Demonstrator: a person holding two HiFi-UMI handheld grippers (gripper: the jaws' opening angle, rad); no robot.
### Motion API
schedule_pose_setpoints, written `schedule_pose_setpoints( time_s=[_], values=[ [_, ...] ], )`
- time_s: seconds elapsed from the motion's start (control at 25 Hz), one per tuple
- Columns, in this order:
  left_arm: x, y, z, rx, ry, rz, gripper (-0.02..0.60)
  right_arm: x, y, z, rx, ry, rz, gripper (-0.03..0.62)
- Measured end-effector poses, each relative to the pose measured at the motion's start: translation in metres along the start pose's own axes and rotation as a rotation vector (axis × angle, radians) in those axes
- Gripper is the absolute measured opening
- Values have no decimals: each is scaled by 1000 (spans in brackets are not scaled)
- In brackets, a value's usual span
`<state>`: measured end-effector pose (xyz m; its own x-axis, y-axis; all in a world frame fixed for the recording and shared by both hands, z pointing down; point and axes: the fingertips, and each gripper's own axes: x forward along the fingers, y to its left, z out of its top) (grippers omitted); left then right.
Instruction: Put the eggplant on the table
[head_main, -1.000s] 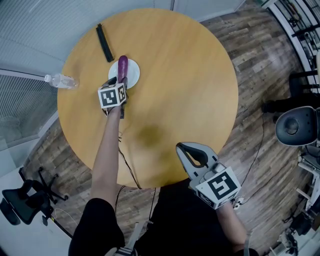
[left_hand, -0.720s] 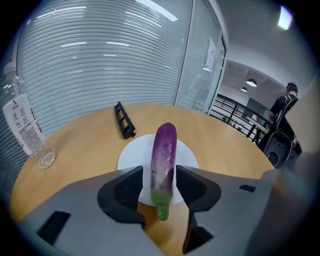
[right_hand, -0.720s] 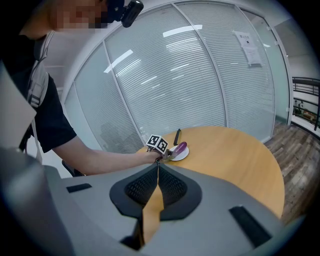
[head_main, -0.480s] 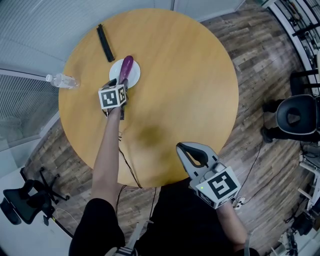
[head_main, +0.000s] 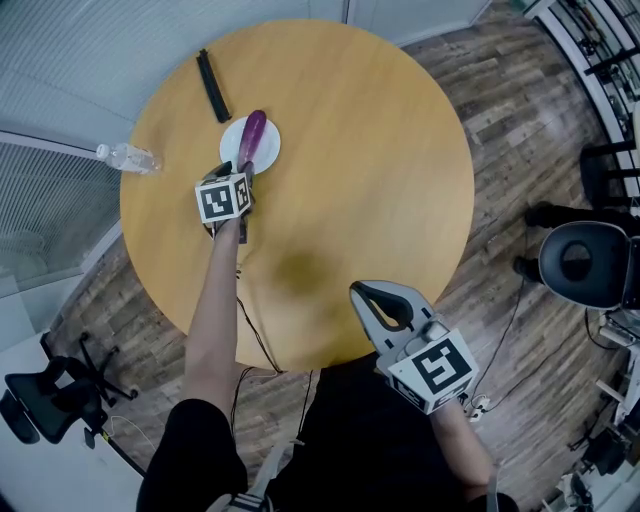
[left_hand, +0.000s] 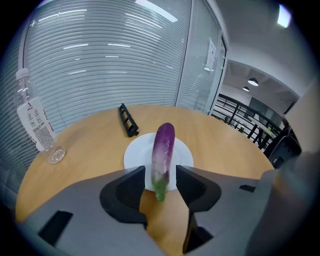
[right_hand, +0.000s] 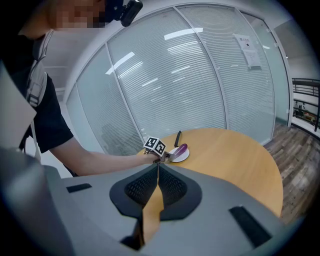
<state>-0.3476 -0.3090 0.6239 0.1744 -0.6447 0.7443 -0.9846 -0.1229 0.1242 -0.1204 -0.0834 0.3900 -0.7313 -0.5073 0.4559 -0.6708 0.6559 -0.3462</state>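
Left gripper (left_hand: 160, 176): jaws spread, one on each side of the stem end of the eggplant (left_hand: 163, 150), apparently not pressing it. The eggplant lies across the white plate (left_hand: 134, 156) on the table (head_main: 380, 150), stem overhanging the rim. Right gripper (right_hand: 158, 172): jaws pressed together, empty, well apart.

Plate (head_main: 271, 146): white, round, lying flat
Strip (head_main: 210, 86): black, long and ridged, just beside the plate's far edge
Bottle (head_main: 128, 157): clear plastic, white cap, paper label, upright, well apart from the plate
Right chair (head_main: 585, 262): black office chair on the floor
Left chair (head_main: 40, 400): black, star base showing
Floor (head_main: 520, 90): wood planks
Glass wall (head_main: 70, 60): horizontal blinds closed behind it
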Motion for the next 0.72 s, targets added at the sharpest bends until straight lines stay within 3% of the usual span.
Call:
schedule_pose_setpoints(
  time_s=[0.4,0.72],
  values=[
    [-51,-16,-34,-6,7,19,184,-28,13,-16,-35,10,26,18],
    [-93,-43,-57,-37,-26,39,90,-46,15,-27,-17,1,36,18]
  ],
)
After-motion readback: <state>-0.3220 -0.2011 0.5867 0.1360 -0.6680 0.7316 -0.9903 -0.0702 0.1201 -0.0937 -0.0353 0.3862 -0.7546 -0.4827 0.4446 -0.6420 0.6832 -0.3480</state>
